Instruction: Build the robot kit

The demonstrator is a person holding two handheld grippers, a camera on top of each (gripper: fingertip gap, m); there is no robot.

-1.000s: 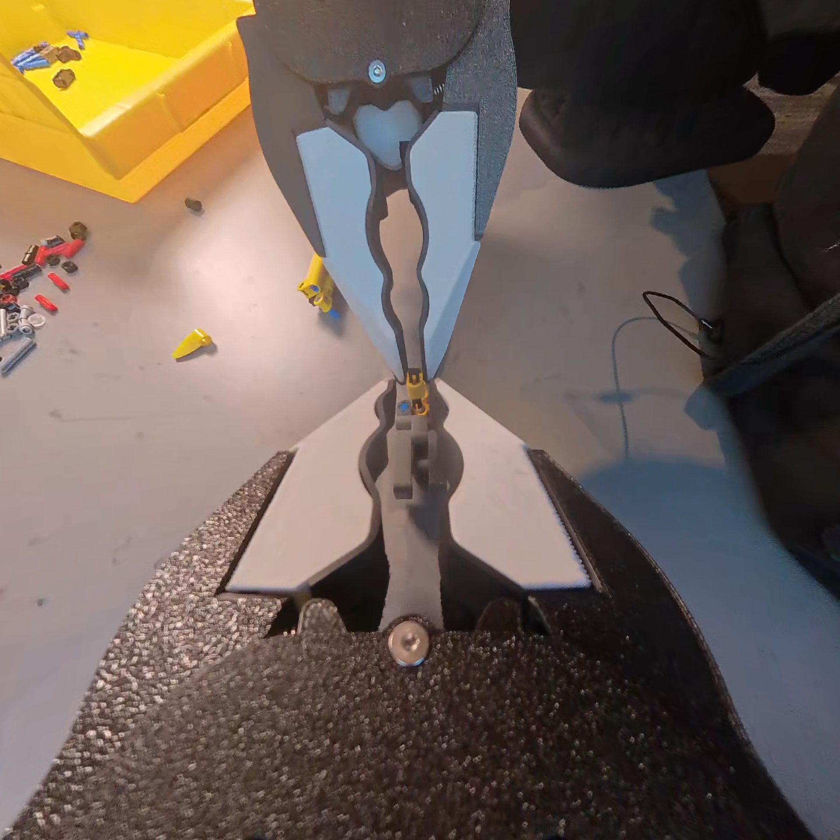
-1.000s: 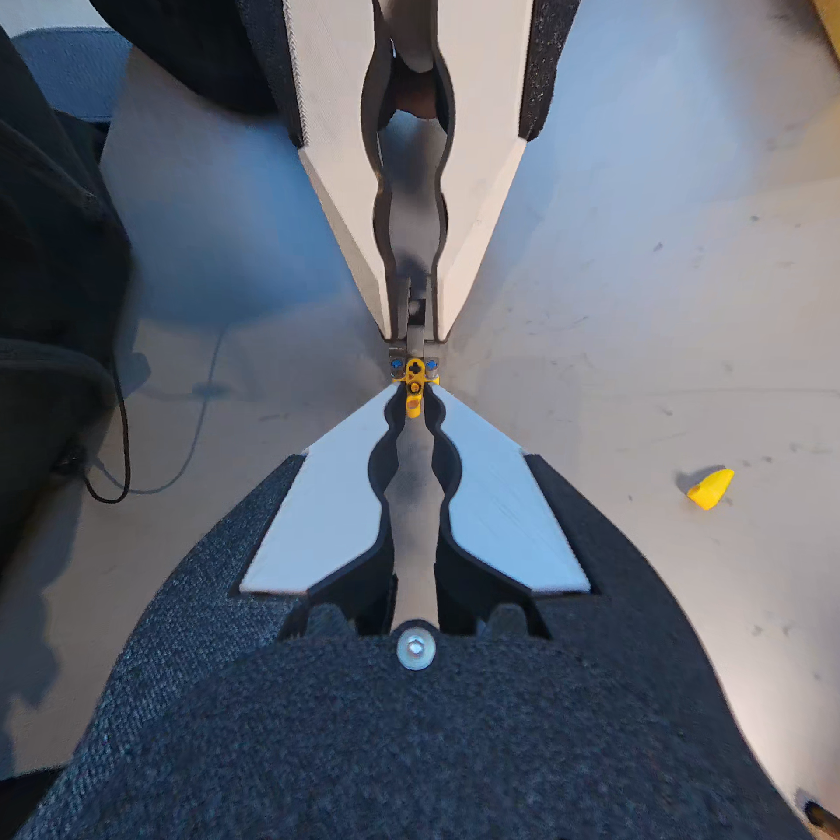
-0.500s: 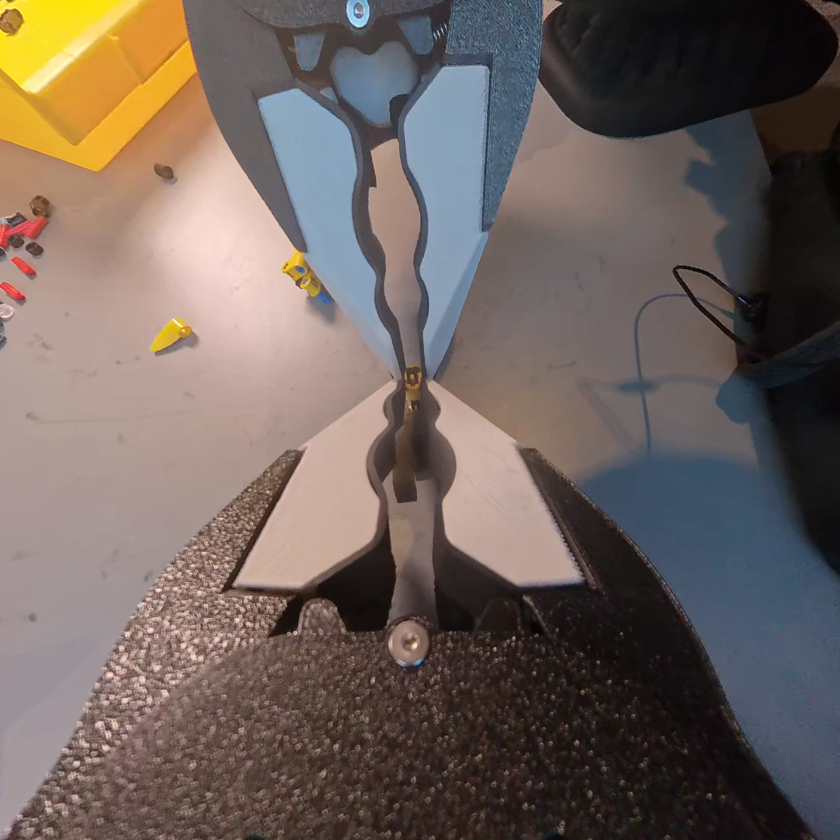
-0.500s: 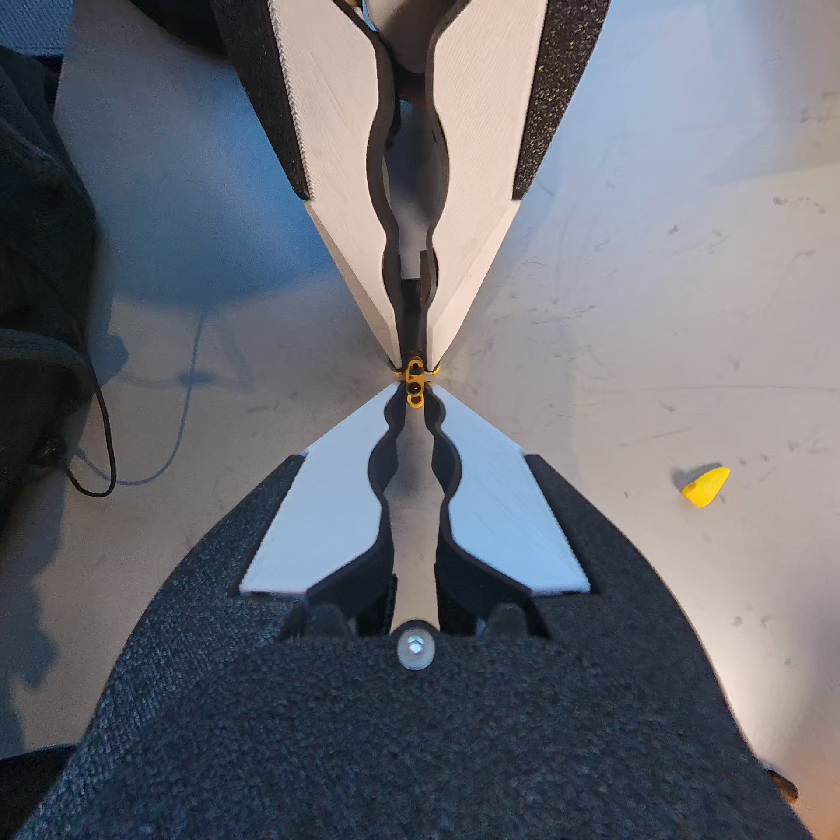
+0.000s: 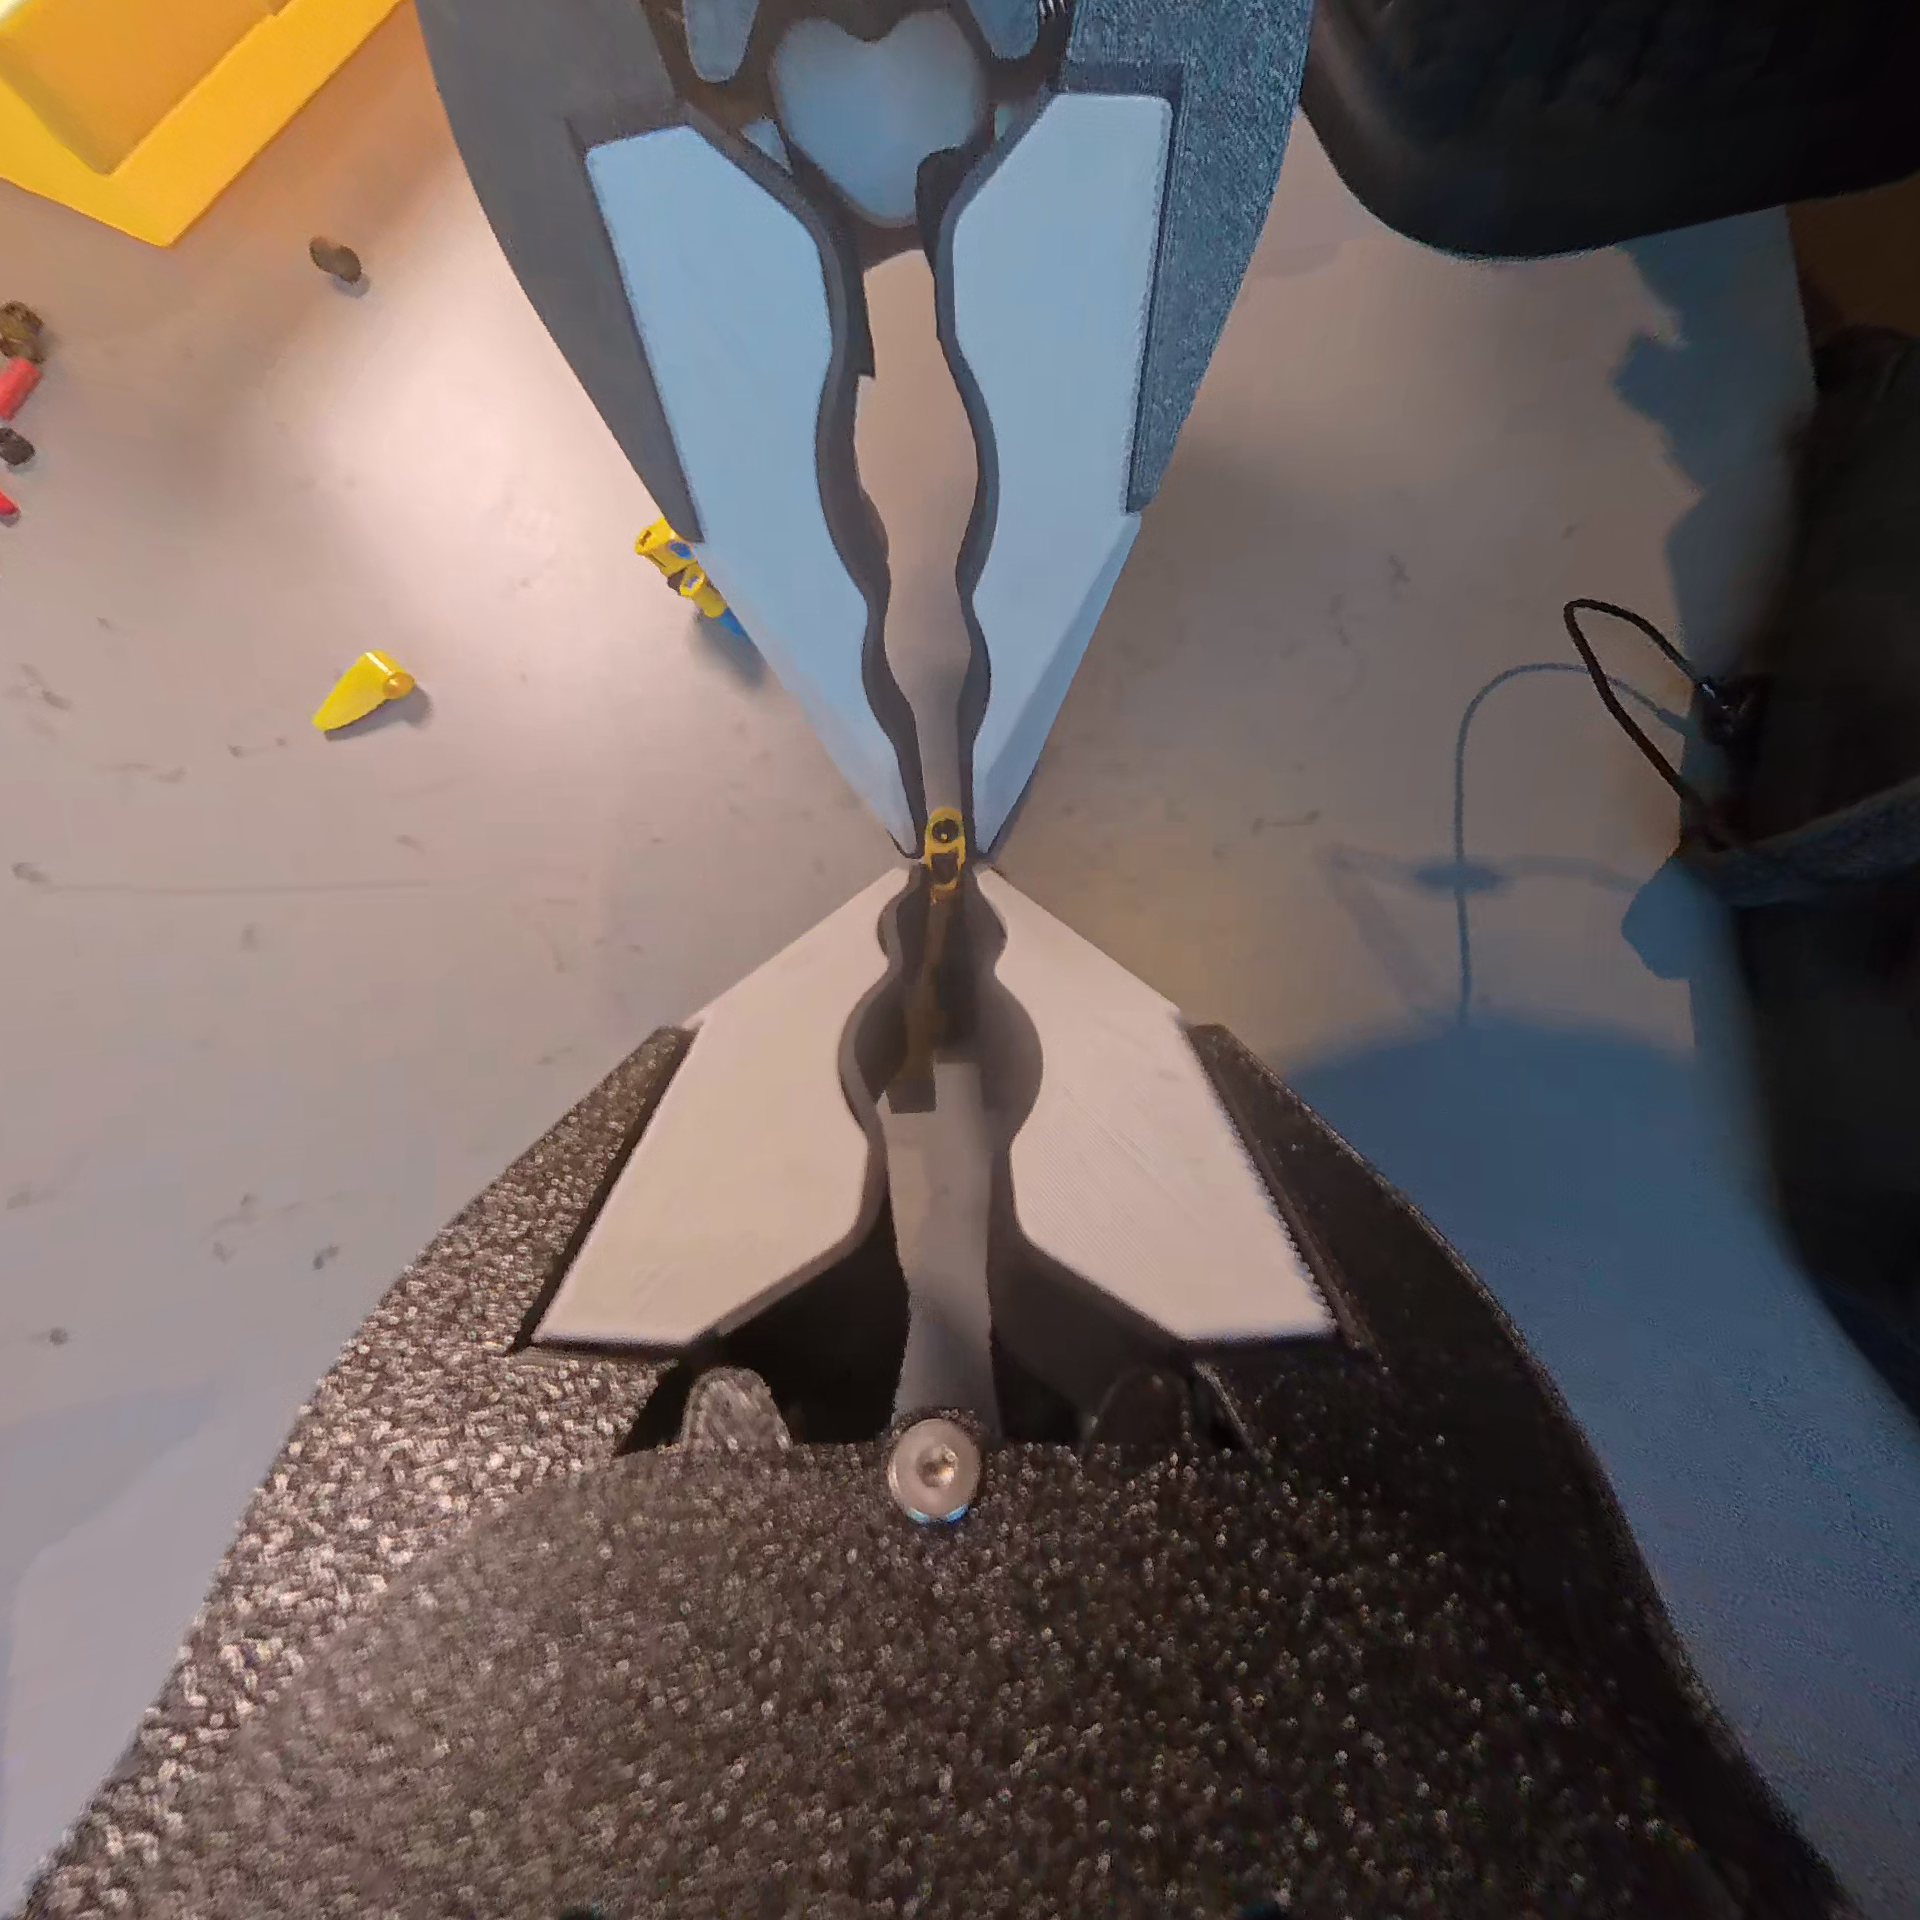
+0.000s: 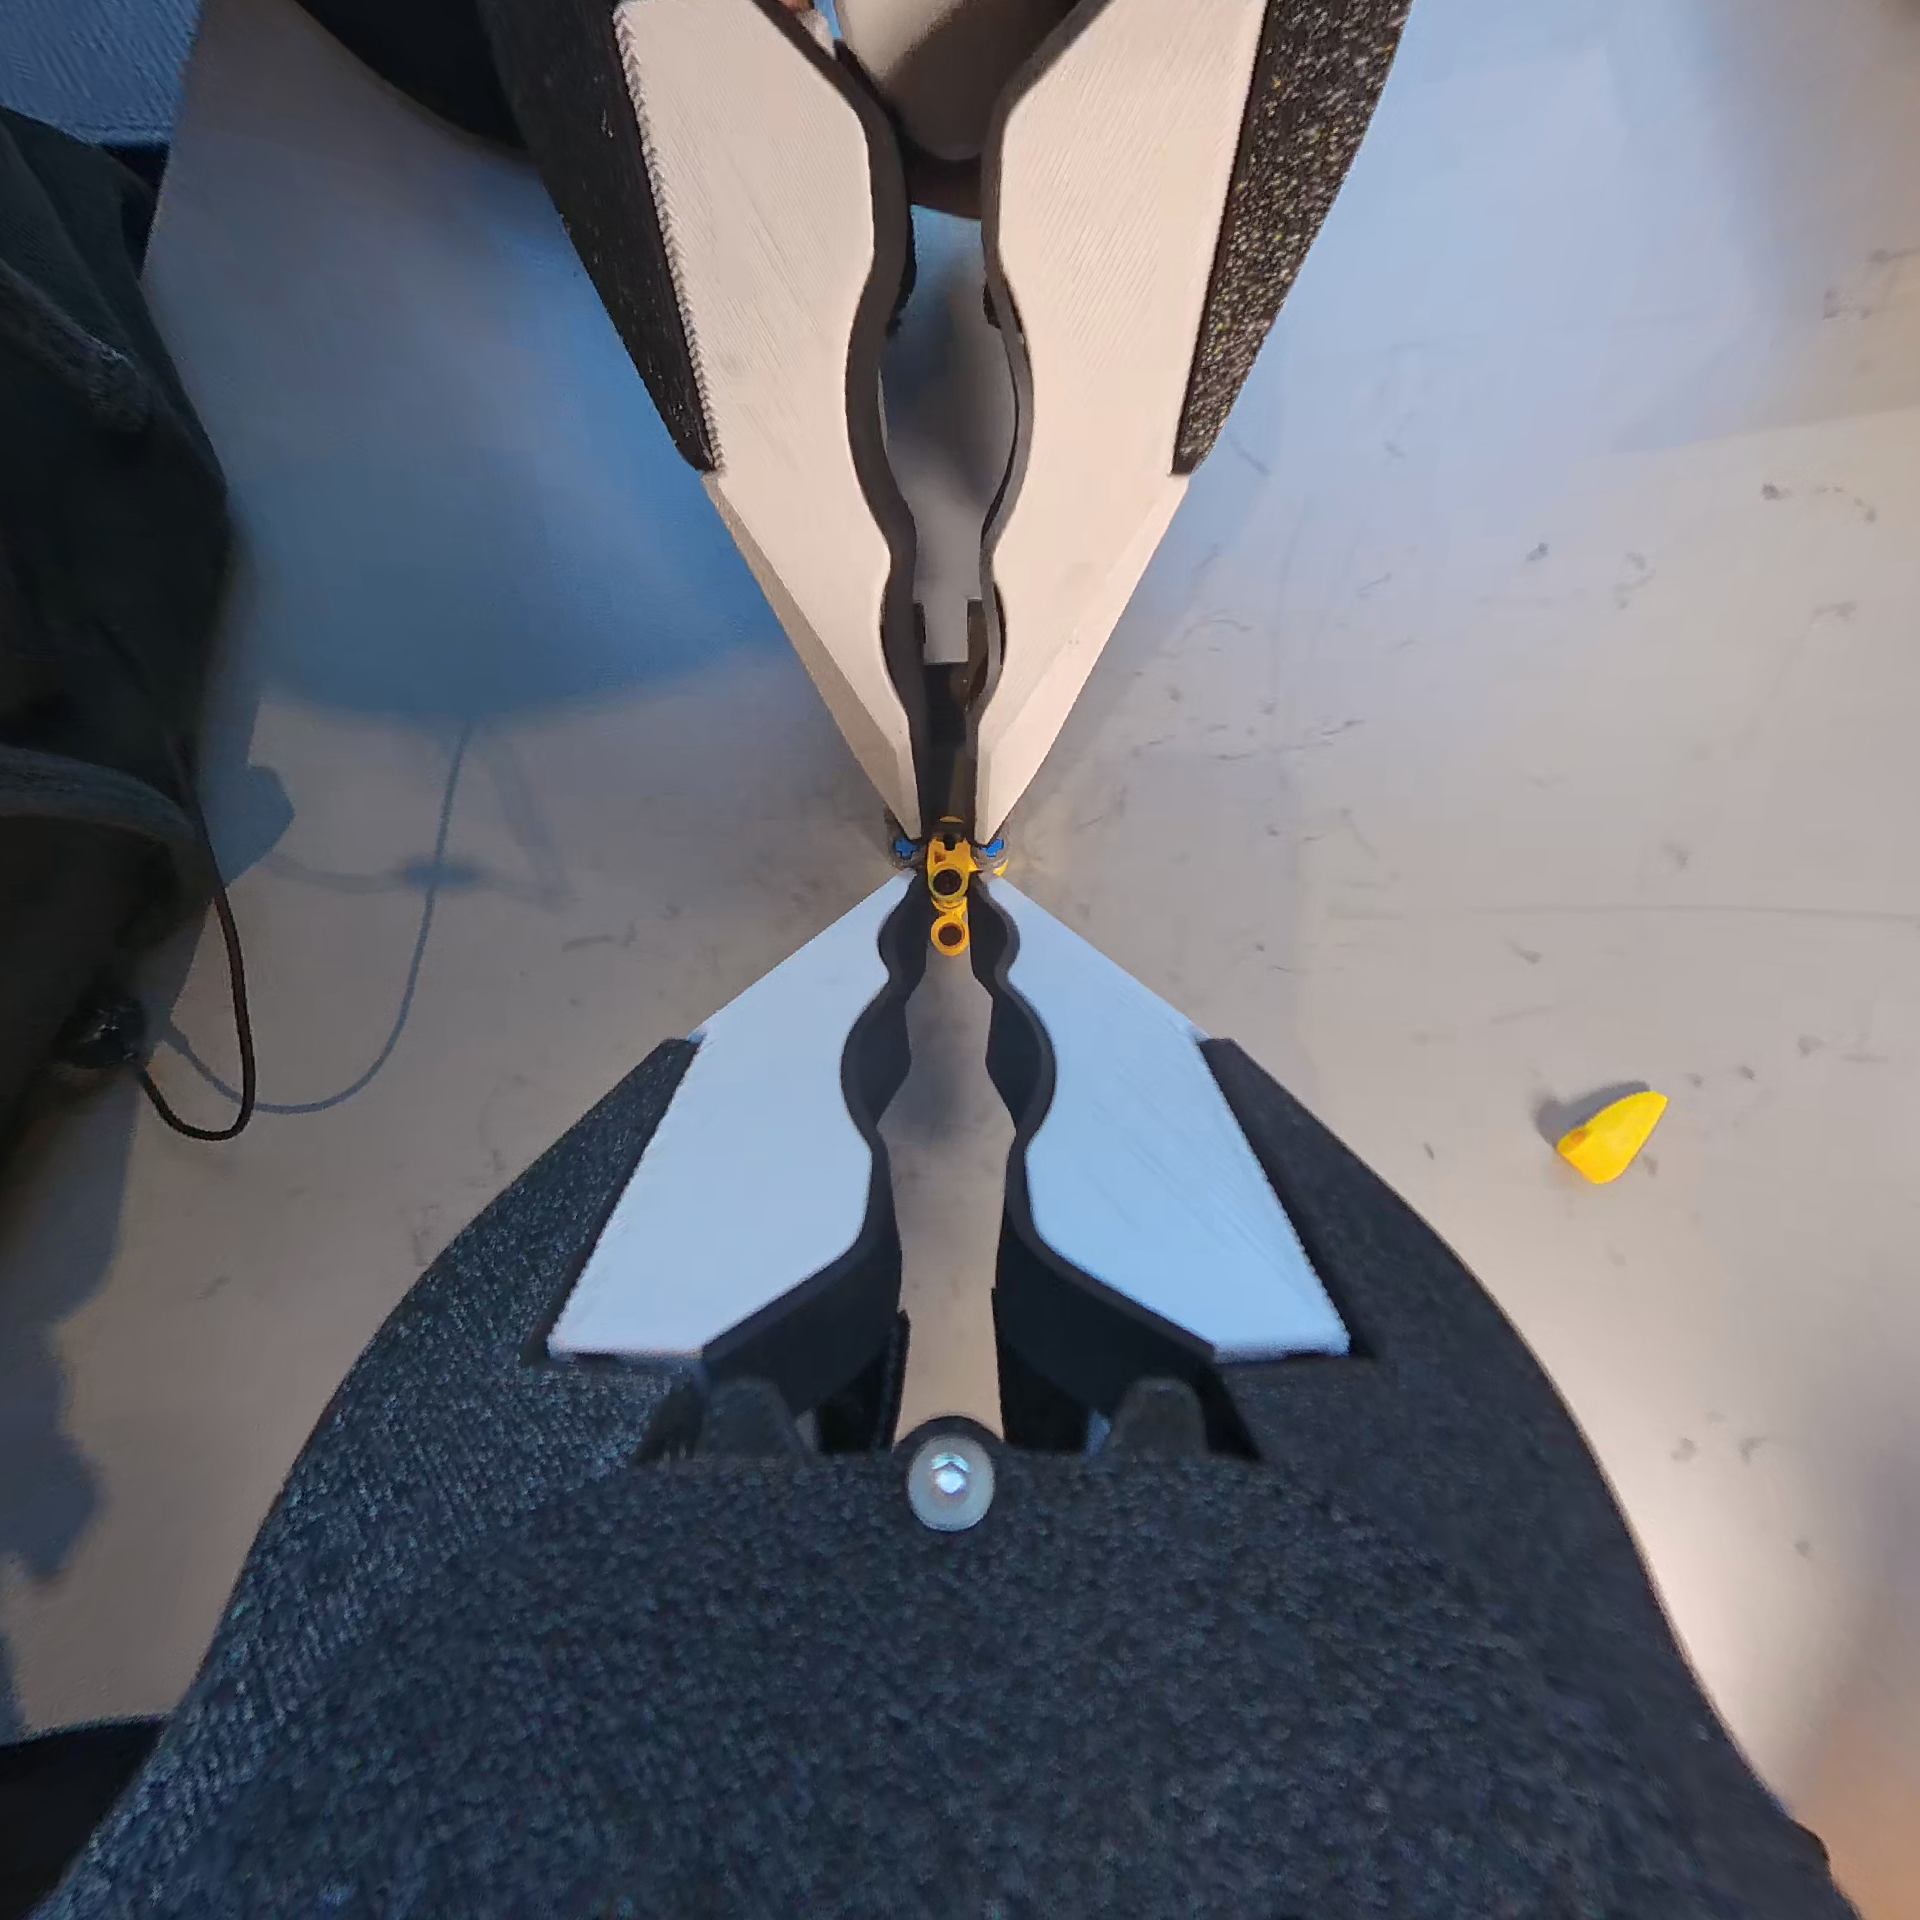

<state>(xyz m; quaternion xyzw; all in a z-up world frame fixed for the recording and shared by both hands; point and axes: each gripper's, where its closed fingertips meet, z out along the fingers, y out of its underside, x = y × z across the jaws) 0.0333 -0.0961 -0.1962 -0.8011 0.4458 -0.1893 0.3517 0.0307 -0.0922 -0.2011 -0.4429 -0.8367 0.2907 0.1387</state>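
Observation:
My left gripper (image 5: 940,883) is shut on a dark grey building-toy piece (image 5: 920,1003) that stands edge-on between its fingers. My right gripper (image 6: 948,906) is shut on a small yellow connector (image 6: 948,896). The two grippers meet tip to tip above the grey table (image 5: 312,935). In the left wrist view the right gripper (image 5: 943,826) comes down from the top with the yellow connector (image 5: 943,844) against the grey piece. In the right wrist view the left gripper (image 6: 945,821) comes from the top with the dark piece (image 6: 943,717); small blue pins (image 6: 906,850) show at its tip.
A yellow bin (image 5: 125,104) stands at the far left. A yellow wedge piece (image 5: 358,694) also shows in the right wrist view (image 6: 1610,1138). A yellow and blue piece (image 5: 681,566), small red and black parts (image 5: 16,416) and a black cable (image 5: 1631,686) also lie on the table. The grippers are tip to tip, or close to it.
Both grippers stay shut and tip to tip. The right gripper now looms larger in the left wrist view, and the grey piece there has turned from flat to edge-on.

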